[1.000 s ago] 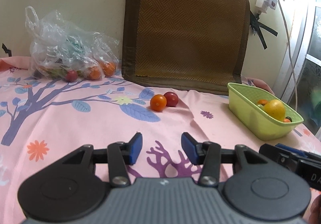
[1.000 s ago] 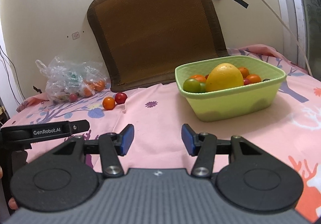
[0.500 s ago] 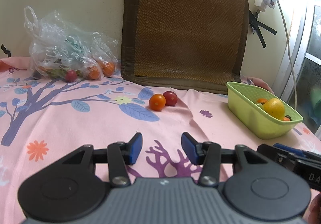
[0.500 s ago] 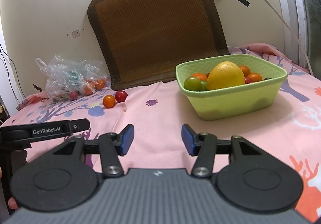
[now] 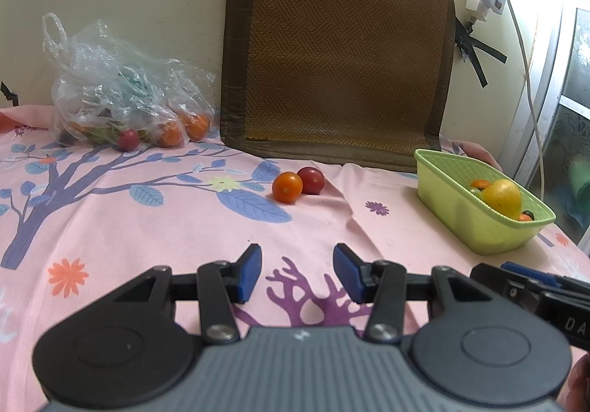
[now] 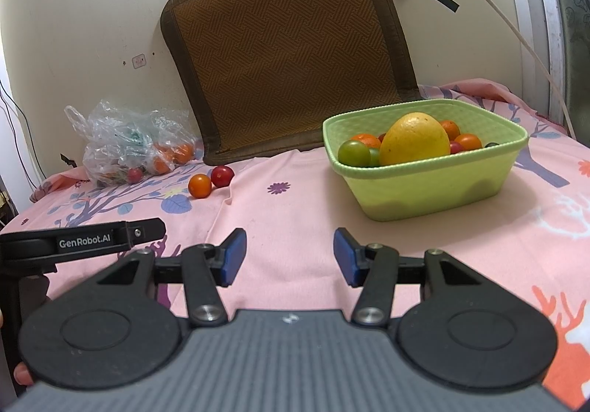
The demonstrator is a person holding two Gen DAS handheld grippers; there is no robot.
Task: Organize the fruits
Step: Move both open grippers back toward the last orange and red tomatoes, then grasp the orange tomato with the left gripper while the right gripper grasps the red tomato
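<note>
Pink floral bedsheet [image 5: 147, 227] covers the surface, cream wall behind. Green basket [image 6: 435, 187], centre-right of right wrist view, holds a big yellow fruit [image 6: 415, 139] plus small orange, green and red ones. Orange tomato [image 5: 287, 187] and red tomato [image 5: 311, 180] sit touching, loose on the sheet, mid-frame in left view. Plastic bag [image 5: 118, 98] of fruit at upper left; woven mat [image 5: 339, 54] leans on wall. Left gripper [image 5: 297, 273] and right gripper [image 6: 288, 257]: jaws parted, nothing between.
</note>
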